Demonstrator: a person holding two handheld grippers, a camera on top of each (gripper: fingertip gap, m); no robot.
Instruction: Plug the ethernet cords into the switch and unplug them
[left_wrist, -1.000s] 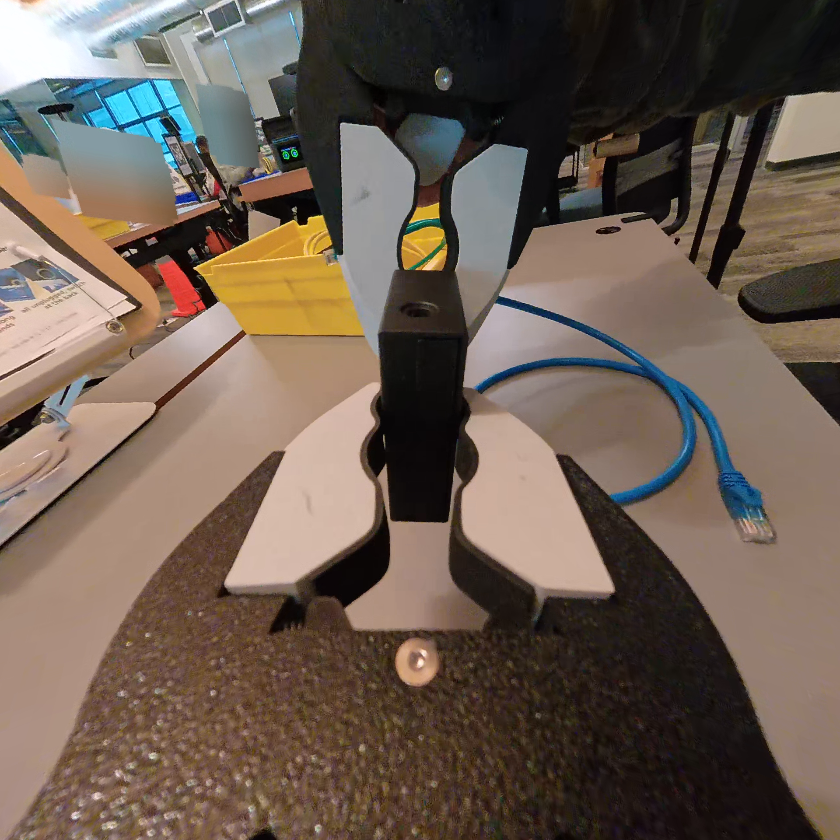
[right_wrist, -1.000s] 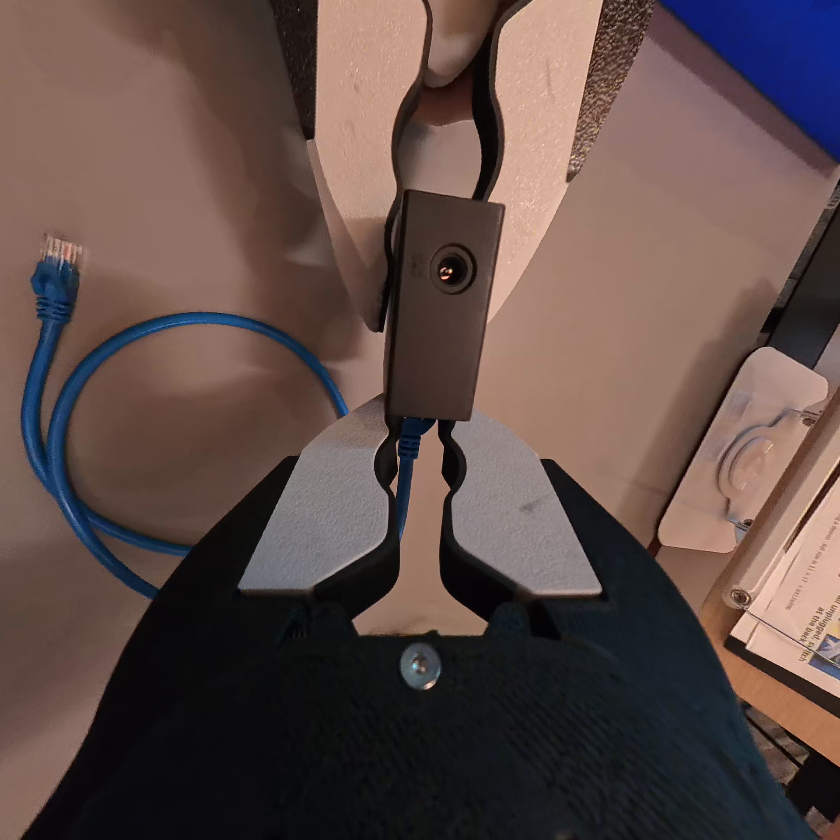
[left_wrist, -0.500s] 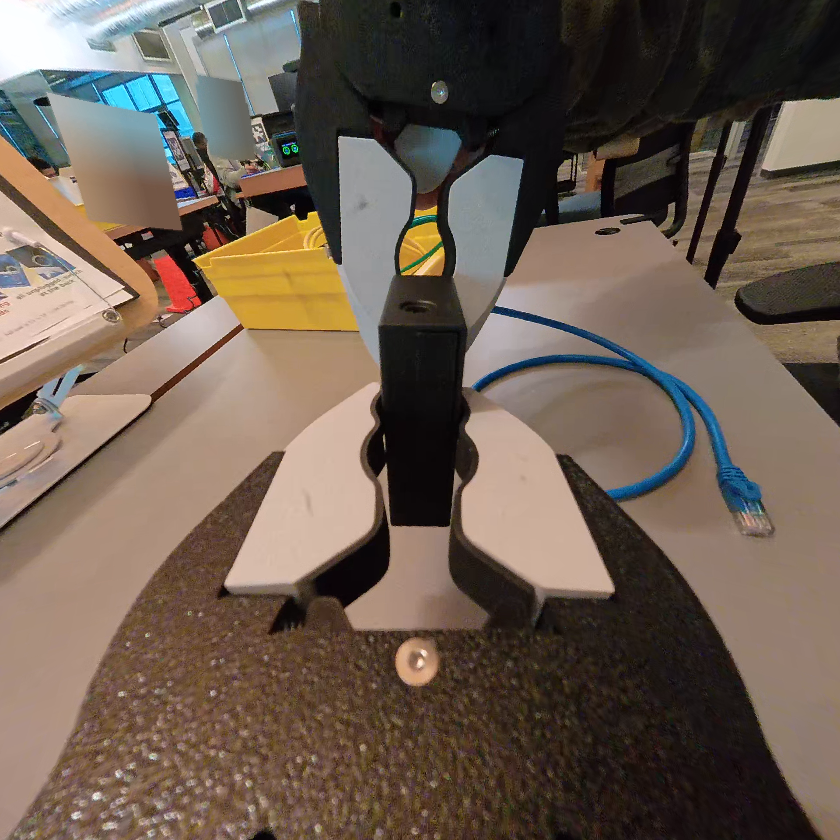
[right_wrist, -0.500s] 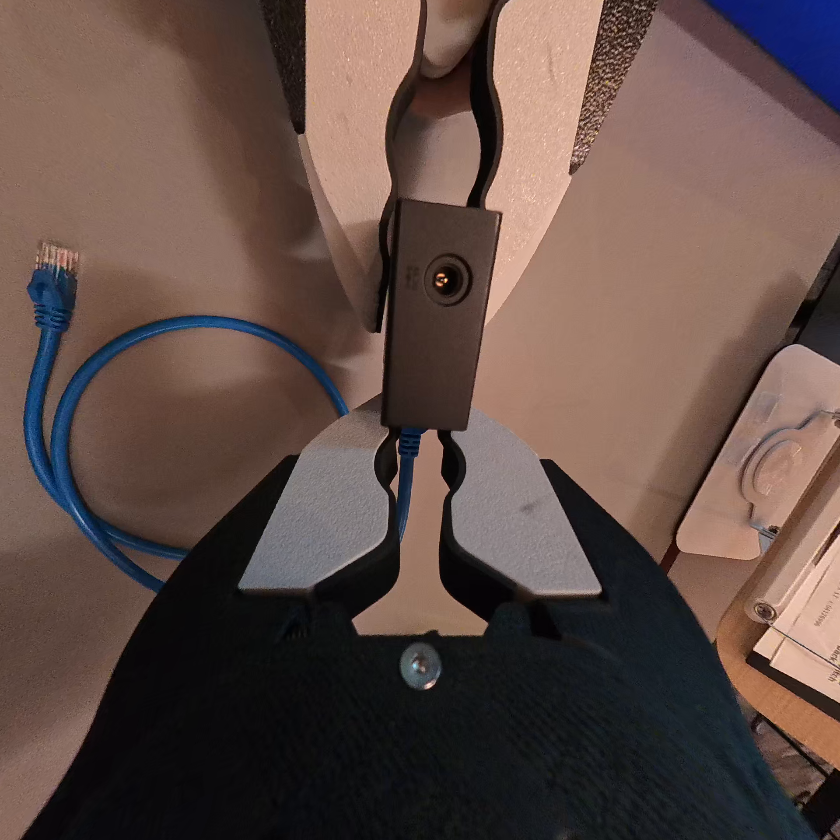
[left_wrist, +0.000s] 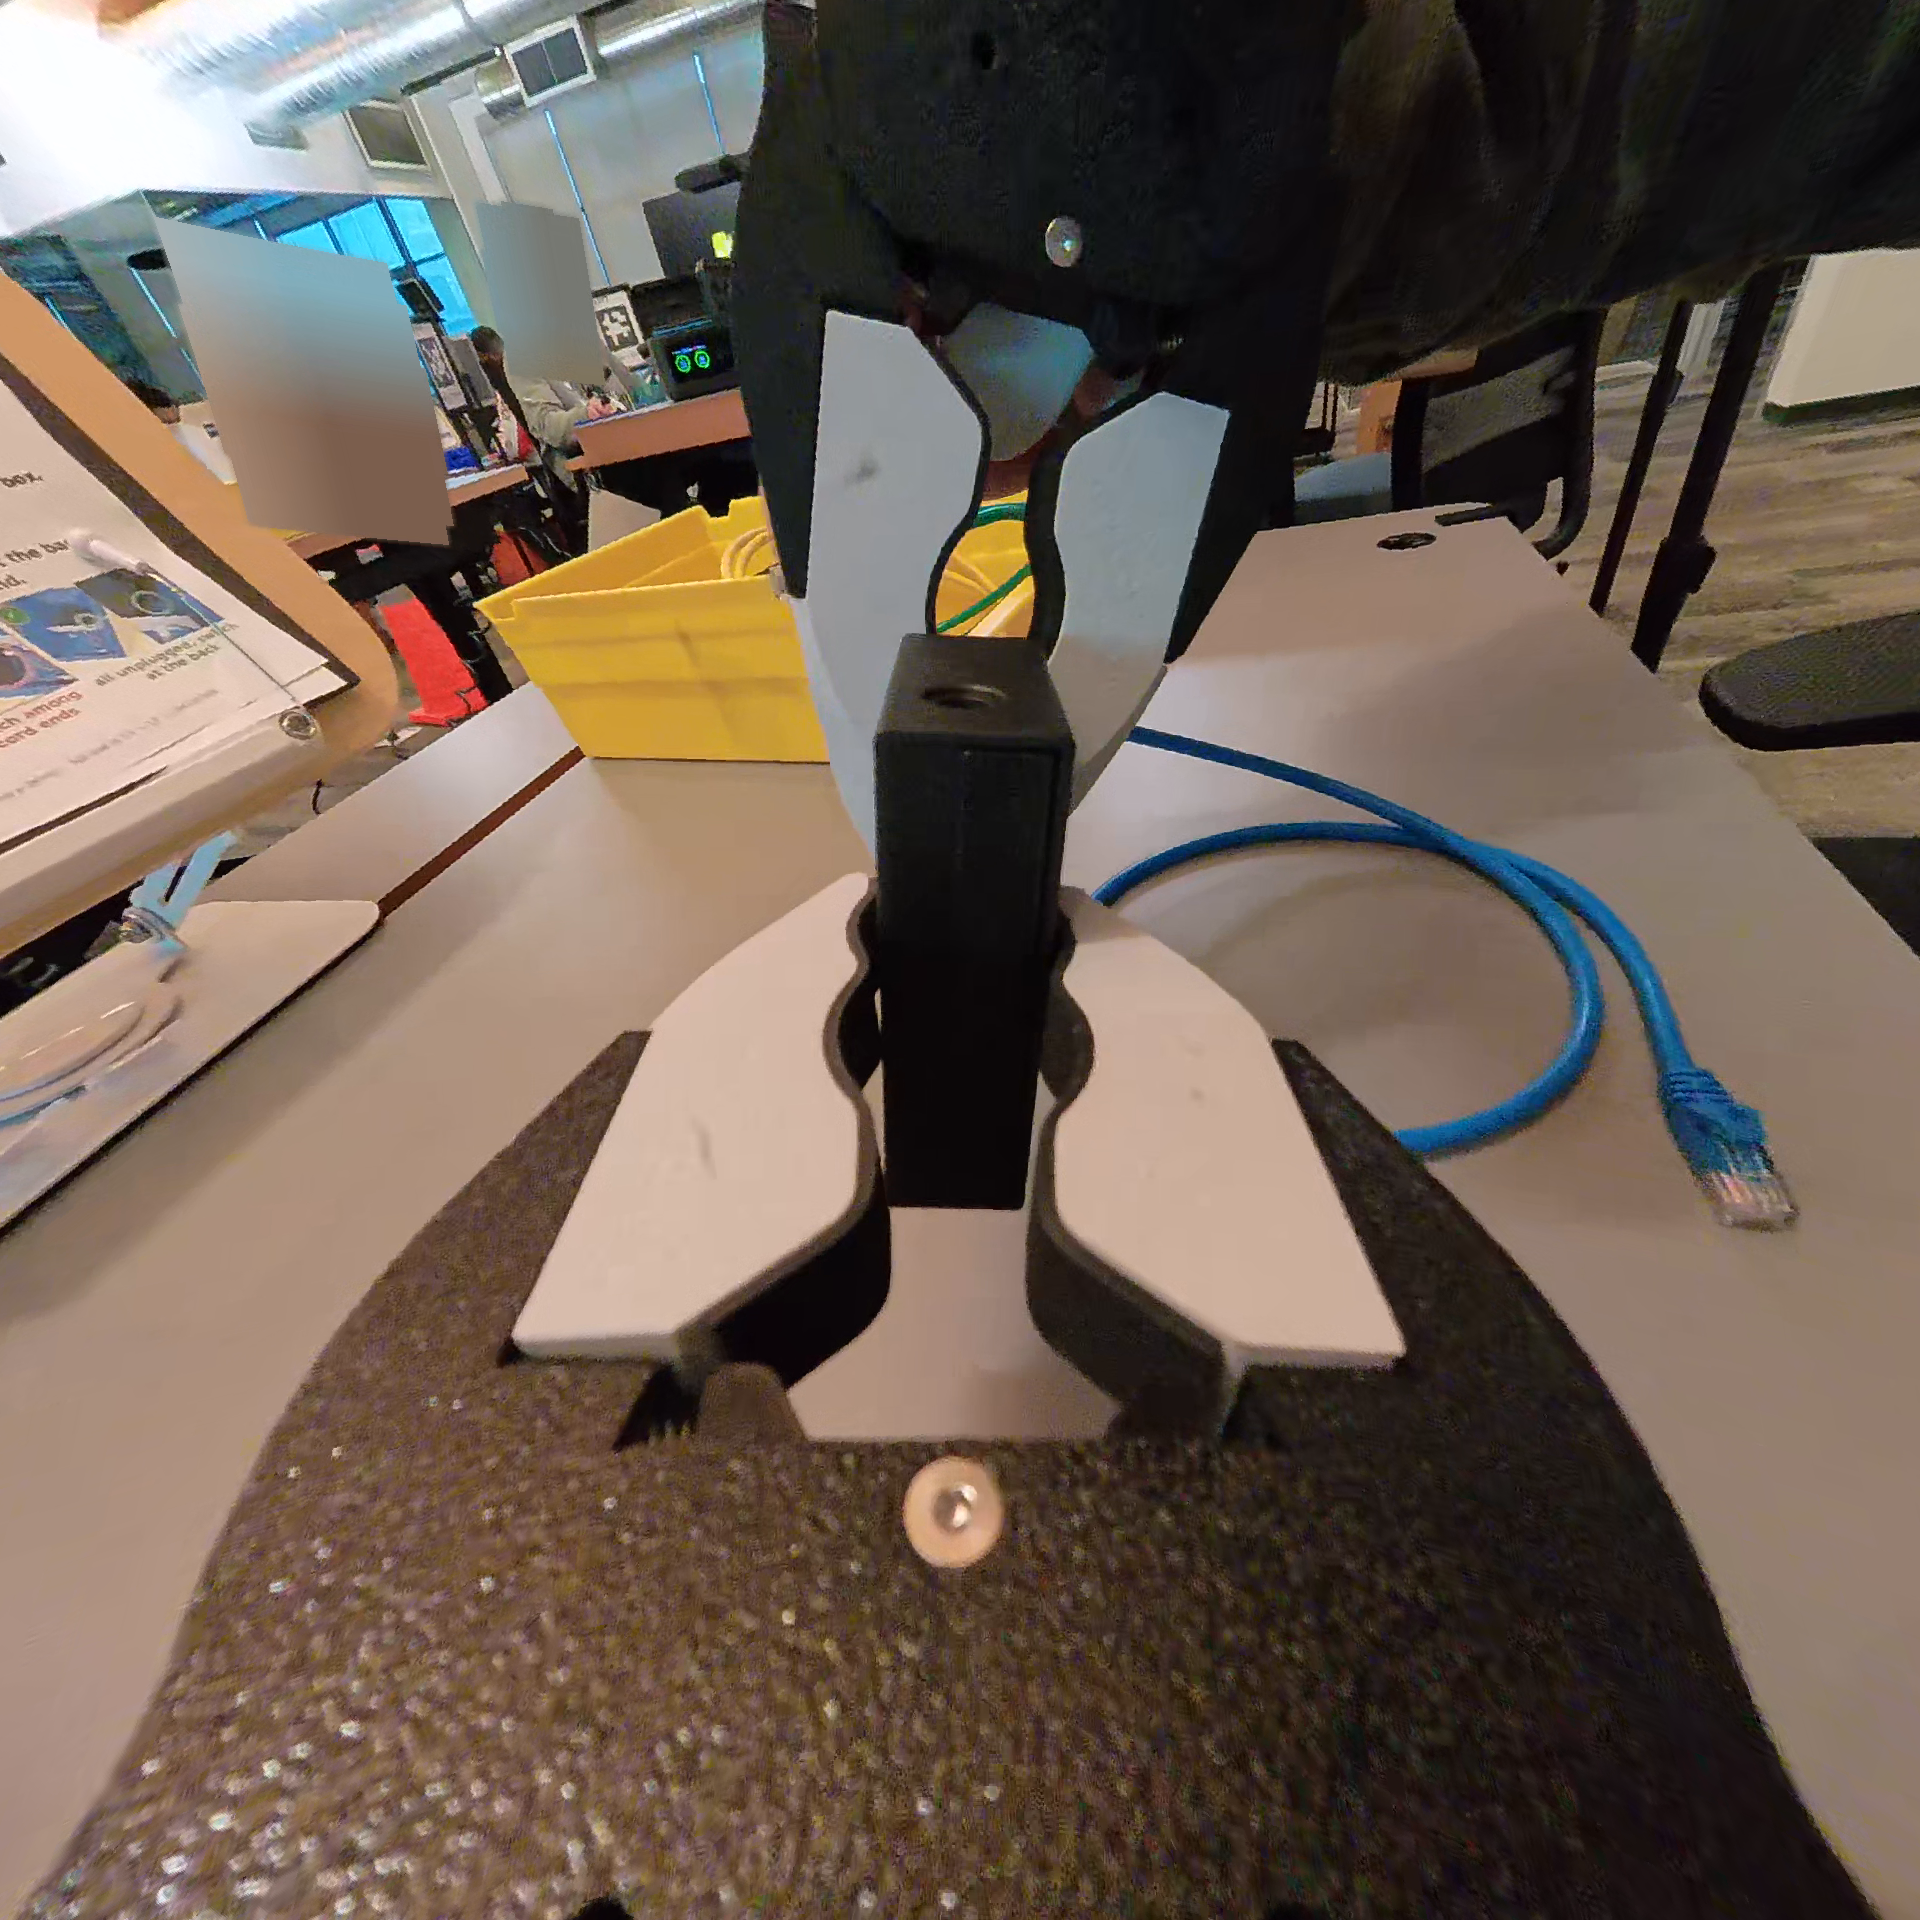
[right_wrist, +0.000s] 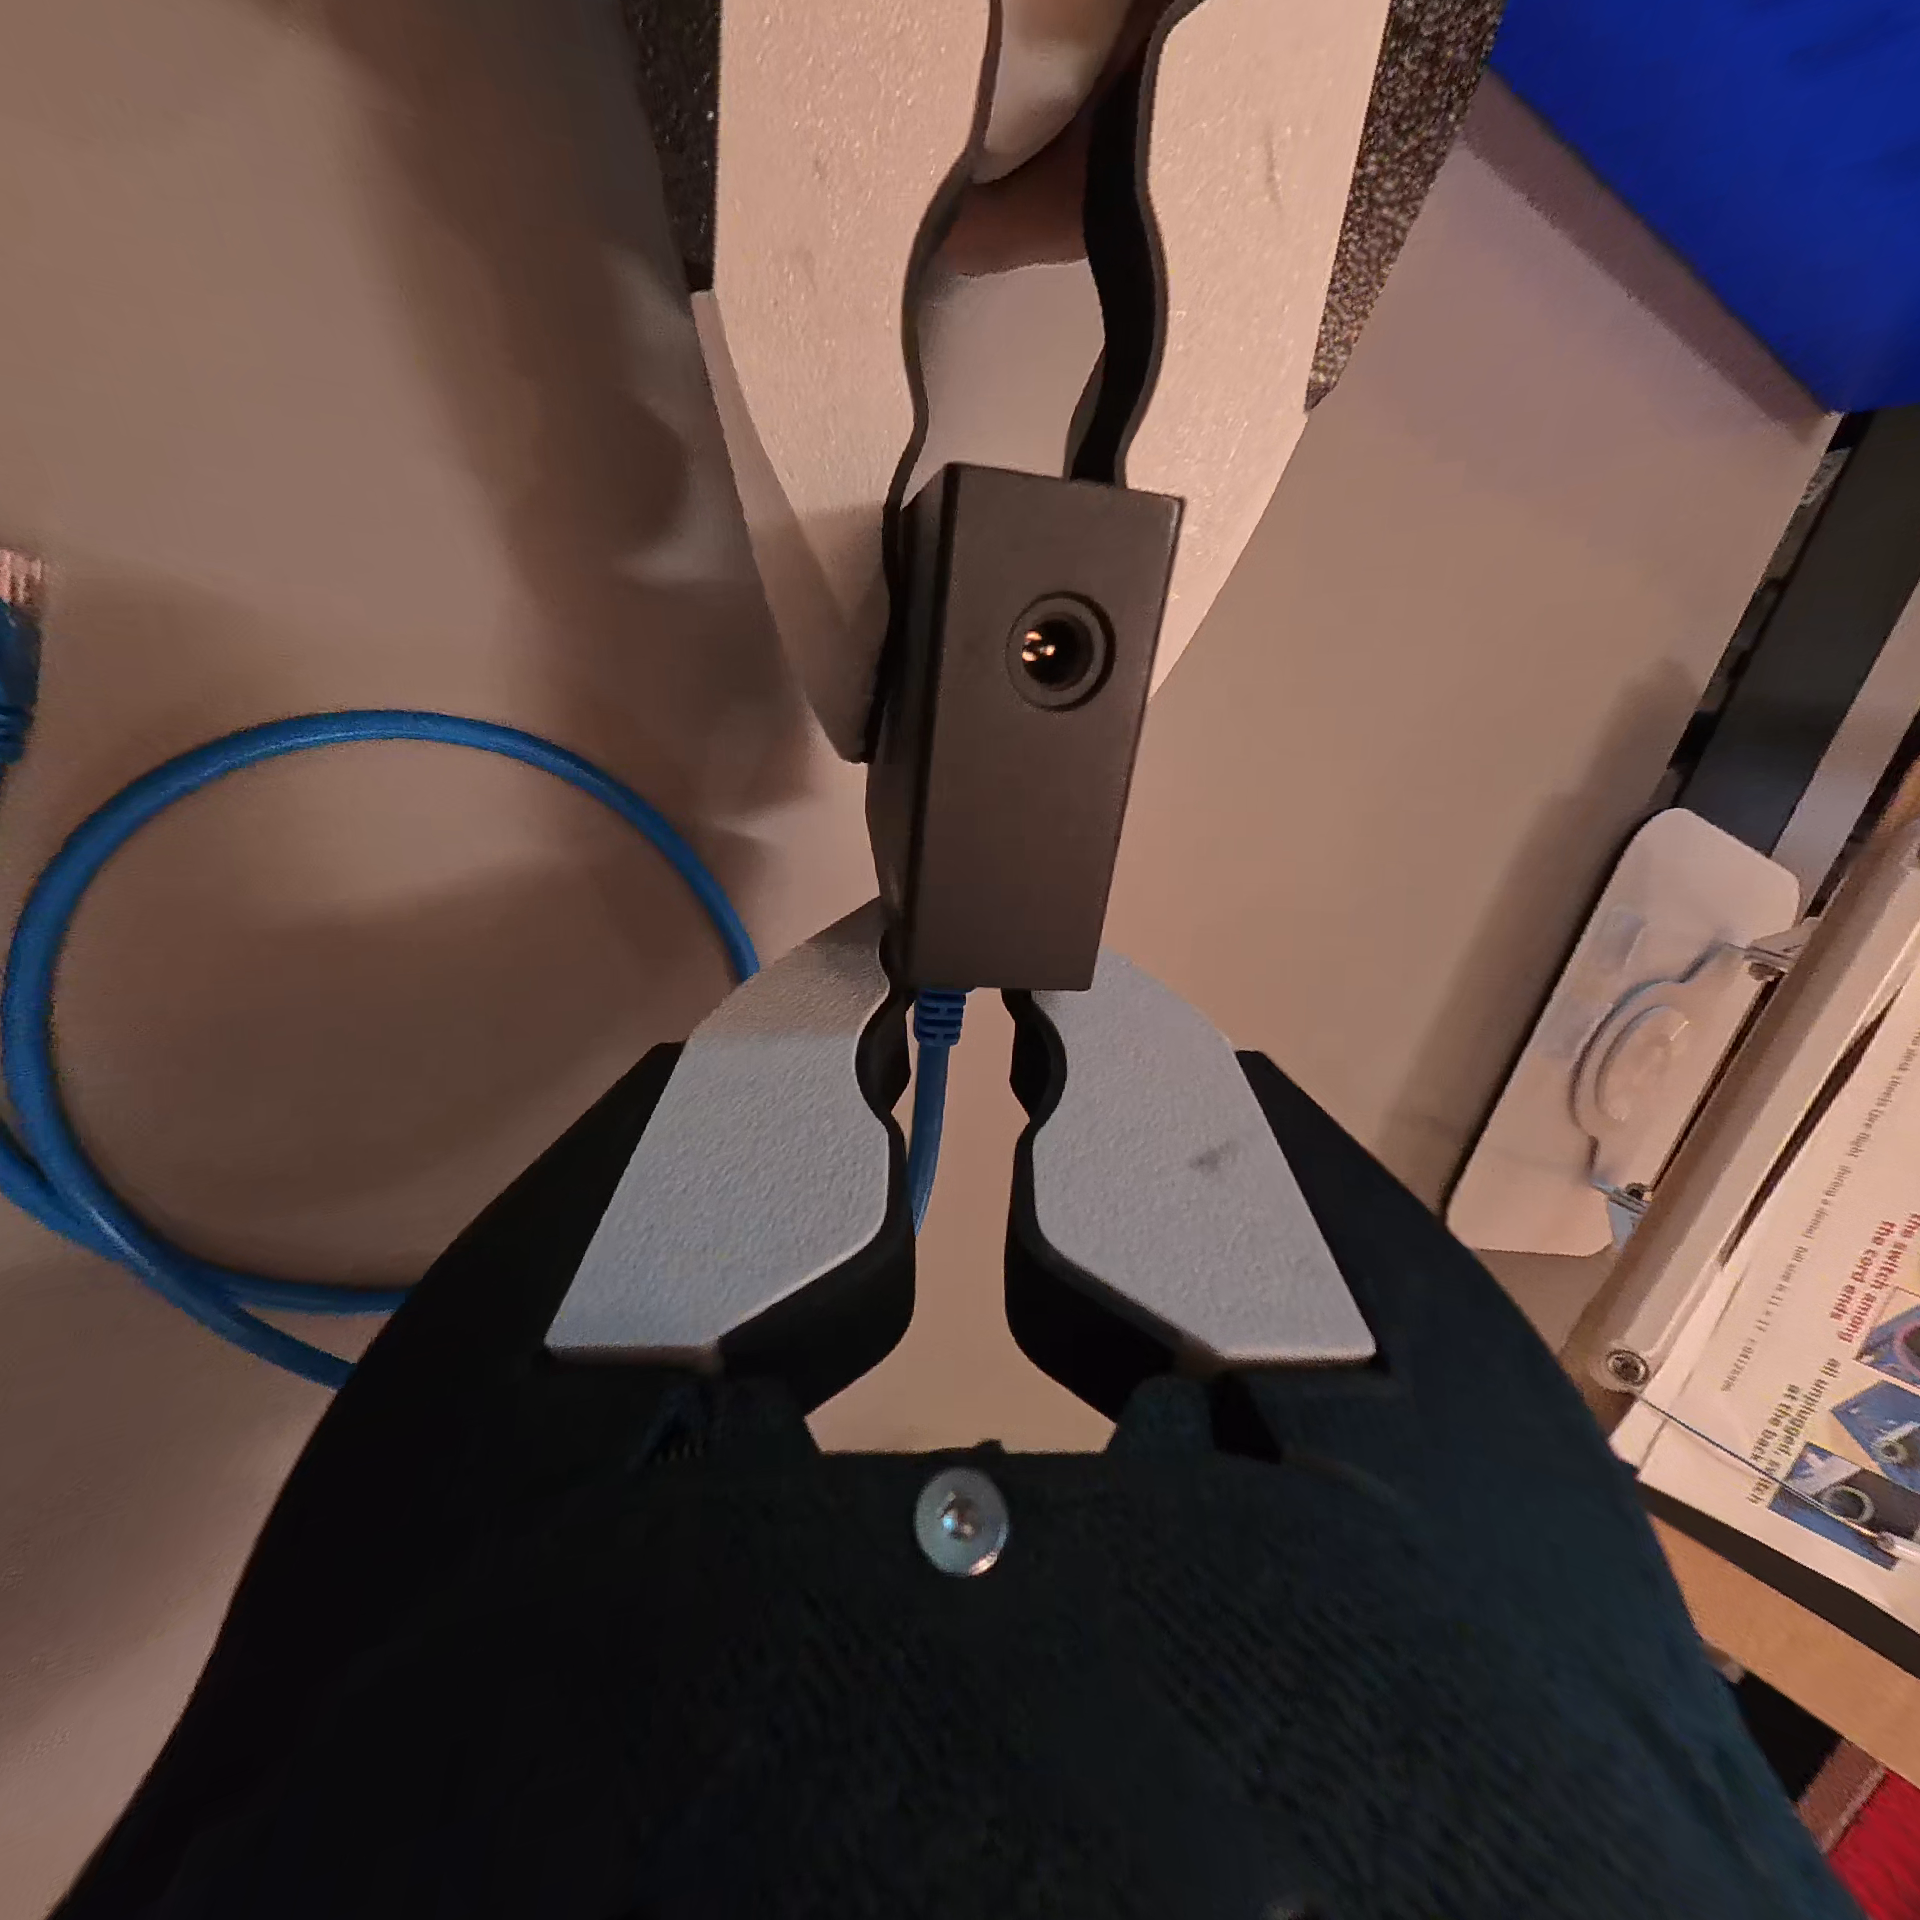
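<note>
The left gripper (left_wrist: 961, 956) is clamped on the black switch (left_wrist: 966, 935), which stands on end between its white fingers (left_wrist: 727, 1122), a round socket on its top face. Beyond the switch, the right gripper (left_wrist: 997, 665) reaches down toward the far side of the switch. Right of the switch a blue ethernet cord (left_wrist: 1558, 935) loops on the grey table (left_wrist: 416, 1039), its free plug (left_wrist: 1730, 1164) lying loose. A yellow bin (left_wrist: 665, 665) sits behind the switch to the left, a tilted instruction board (left_wrist: 114, 665) farther left.

In the right wrist view, the right gripper (right_wrist: 951, 997) is narrowly parted just under the switch (right_wrist: 1023, 748), its fingers (right_wrist: 748, 1143) flanking the cord's plugged end (right_wrist: 938, 1018) with a gap on one side; whether they pinch it cannot be told. The left gripper (right_wrist: 1018, 457) grips the switch from above. The cord (right_wrist: 312, 748) loops left of the switch.
</note>
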